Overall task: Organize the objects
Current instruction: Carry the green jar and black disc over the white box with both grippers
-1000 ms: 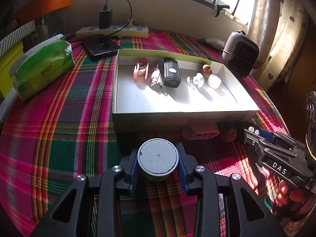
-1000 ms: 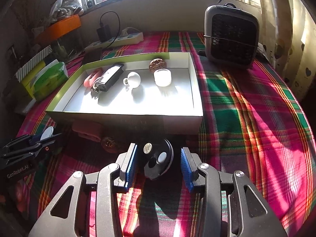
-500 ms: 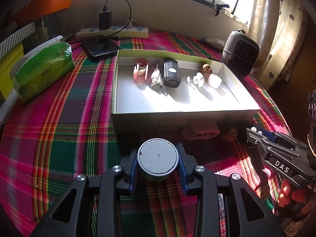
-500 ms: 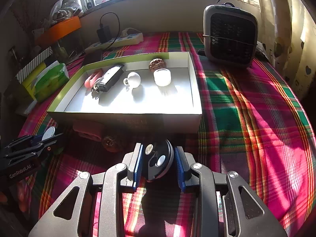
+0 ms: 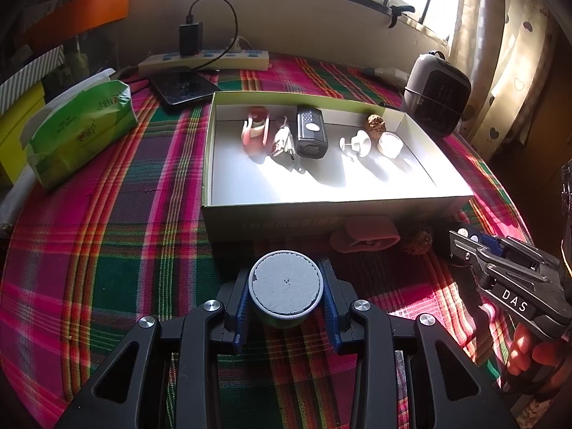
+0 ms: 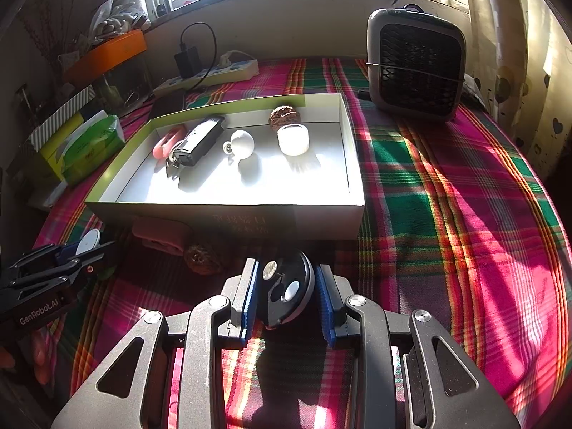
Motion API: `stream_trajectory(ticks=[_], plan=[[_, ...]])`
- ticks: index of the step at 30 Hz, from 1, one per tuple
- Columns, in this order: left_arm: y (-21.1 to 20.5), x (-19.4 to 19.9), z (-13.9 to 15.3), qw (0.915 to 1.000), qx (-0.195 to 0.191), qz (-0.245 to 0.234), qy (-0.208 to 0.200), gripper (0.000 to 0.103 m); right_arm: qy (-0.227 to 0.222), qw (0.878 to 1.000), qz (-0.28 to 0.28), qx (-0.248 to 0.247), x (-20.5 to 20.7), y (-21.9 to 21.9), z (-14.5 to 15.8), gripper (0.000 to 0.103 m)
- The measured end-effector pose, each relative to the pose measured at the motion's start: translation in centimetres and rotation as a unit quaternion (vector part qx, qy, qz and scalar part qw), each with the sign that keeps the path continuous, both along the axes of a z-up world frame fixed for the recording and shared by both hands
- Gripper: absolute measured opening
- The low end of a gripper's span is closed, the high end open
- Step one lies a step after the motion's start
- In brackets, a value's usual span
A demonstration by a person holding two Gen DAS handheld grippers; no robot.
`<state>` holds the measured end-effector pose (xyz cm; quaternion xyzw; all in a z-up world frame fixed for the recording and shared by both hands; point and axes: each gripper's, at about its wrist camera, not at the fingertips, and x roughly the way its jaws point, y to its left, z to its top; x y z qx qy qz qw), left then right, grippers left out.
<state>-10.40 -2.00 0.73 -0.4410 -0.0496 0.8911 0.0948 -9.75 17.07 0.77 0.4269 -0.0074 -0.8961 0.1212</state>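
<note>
With my right gripper point(image 6: 285, 298) now clamped on the black round disc point(image 6: 286, 291), both hands are loaded.
A second ago those pads stood apart around the disc; now they press its edges, so it is ready to lift. My left gripper point(image 5: 286, 295) holds the grey-topped round container point(image 5: 286, 287) as before. The open cardboard box point(image 6: 228, 216) waits at twelve o'clock; a pink item point(image 6: 159, 237) and a walnut point(image 6: 203, 257) lie outside, at ten o'clock.

Box point(image 5: 321, 211) mid-table, heater point(image 6: 416, 68) behind-right, tissue pack point(image 5: 78, 136) left — power strip point(image 5: 203, 62) behind.
</note>
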Motion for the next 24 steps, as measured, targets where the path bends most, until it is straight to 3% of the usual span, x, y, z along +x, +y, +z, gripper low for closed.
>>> stream_trajectory(ticks=[24], plan=[[-0.27, 0.66, 0.33, 0.9999, -0.011, 0.003, 0.008, 0.032, 0.010, 1.000, 0.000, -0.012, 0.88, 0.07, 0.46, 0.029]])
